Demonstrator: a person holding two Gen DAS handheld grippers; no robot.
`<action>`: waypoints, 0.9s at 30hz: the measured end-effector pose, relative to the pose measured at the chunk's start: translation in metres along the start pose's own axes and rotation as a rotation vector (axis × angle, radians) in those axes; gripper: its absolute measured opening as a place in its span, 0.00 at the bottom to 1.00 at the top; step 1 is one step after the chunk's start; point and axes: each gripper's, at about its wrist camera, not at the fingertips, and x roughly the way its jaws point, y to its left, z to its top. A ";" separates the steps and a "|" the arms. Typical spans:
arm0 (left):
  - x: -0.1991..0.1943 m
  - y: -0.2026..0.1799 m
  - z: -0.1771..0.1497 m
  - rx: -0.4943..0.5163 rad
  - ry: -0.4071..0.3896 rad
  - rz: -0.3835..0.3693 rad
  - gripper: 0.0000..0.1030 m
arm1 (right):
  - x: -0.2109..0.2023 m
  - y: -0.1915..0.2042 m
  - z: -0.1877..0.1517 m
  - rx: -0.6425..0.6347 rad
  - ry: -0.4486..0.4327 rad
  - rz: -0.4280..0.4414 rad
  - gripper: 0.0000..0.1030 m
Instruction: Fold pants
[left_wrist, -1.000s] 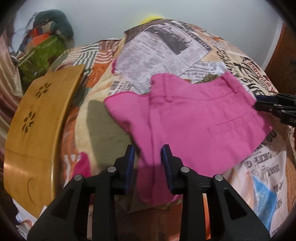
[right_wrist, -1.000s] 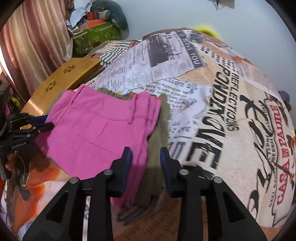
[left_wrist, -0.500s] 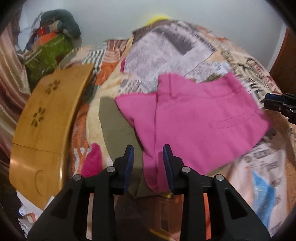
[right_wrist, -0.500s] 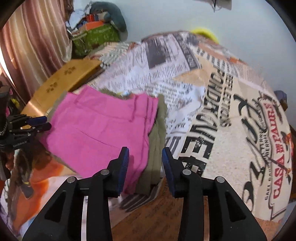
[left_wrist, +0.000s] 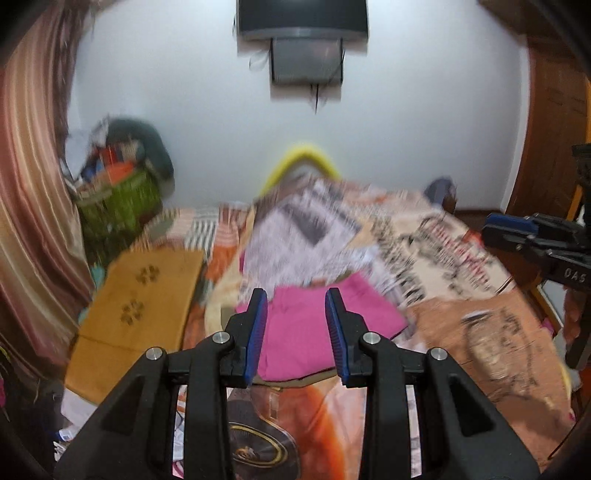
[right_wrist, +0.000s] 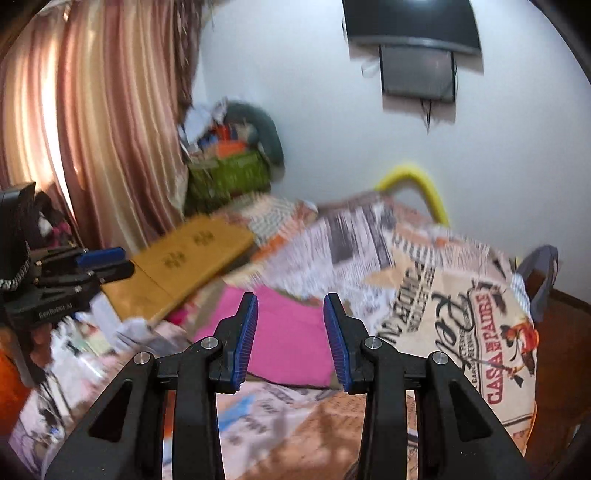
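The pink pants (left_wrist: 306, 325) lie folded into a compact rectangle on the bed, on top of an olive garment (left_wrist: 284, 382) whose edge shows at the near side. My left gripper (left_wrist: 296, 299) hangs well above and back from them, open, with nothing between its blue pads. In the right wrist view the same pink pants (right_wrist: 291, 332) lie below my right gripper (right_wrist: 290, 301), also open and empty. Each gripper shows in the other's view: the right gripper (left_wrist: 489, 230) at the right edge, the left gripper (right_wrist: 127, 261) at the left. The pictures are motion-blurred.
A newspaper-print bedspread (left_wrist: 424, 240) covers the bed. A wooden lap table (left_wrist: 136, 314) lies along its left side, a green basket (left_wrist: 118, 206) of clutter stands behind it by a striped curtain (right_wrist: 92, 129). A screen (left_wrist: 303, 18) hangs on the far wall.
Both grippers have risen and drawn back from the pants, tilting up so the wall and screen come into view. The pants stay folded on the bed. Jaw gaps look the same.
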 end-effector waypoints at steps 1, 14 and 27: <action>-0.013 -0.003 0.001 -0.001 -0.019 -0.005 0.31 | -0.013 0.006 0.002 -0.007 -0.026 -0.002 0.33; -0.190 -0.060 -0.033 -0.003 -0.334 0.061 0.32 | -0.151 0.081 -0.023 -0.049 -0.348 0.019 0.33; -0.246 -0.085 -0.068 -0.030 -0.425 0.039 0.82 | -0.177 0.100 -0.056 -0.021 -0.403 -0.046 0.74</action>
